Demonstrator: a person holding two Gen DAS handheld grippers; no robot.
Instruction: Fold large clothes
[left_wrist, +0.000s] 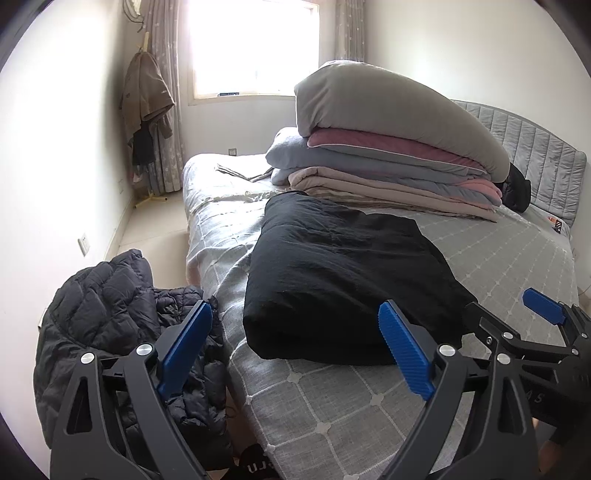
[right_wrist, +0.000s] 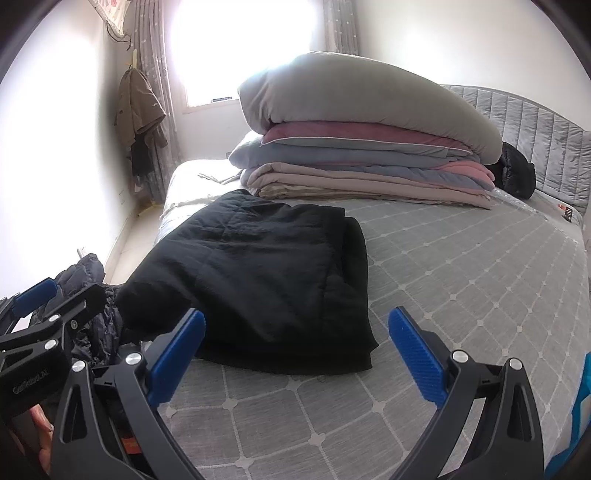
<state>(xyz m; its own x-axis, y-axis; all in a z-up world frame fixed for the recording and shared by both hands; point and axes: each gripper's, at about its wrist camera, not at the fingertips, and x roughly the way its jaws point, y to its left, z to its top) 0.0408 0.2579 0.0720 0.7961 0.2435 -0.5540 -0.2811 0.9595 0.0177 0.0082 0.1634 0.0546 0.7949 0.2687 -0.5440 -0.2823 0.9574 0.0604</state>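
Left wrist view: left gripper low centre, spread wide, empty, aimed at folded black garment mid-frame on bed. Right wrist view: right gripper bottom centre, equally wide, holding nothing; garment centre-left.

1. A home bedroom.
2. The bed, under a grey grid-patterned cover, fills most of the room; its padded grey headboard stands at far right.
3. A stack of folded quilts sits on the far part of the bed.
4. A bright window with curtains is in the far wall.
5. Coats hang in the far-left corner.
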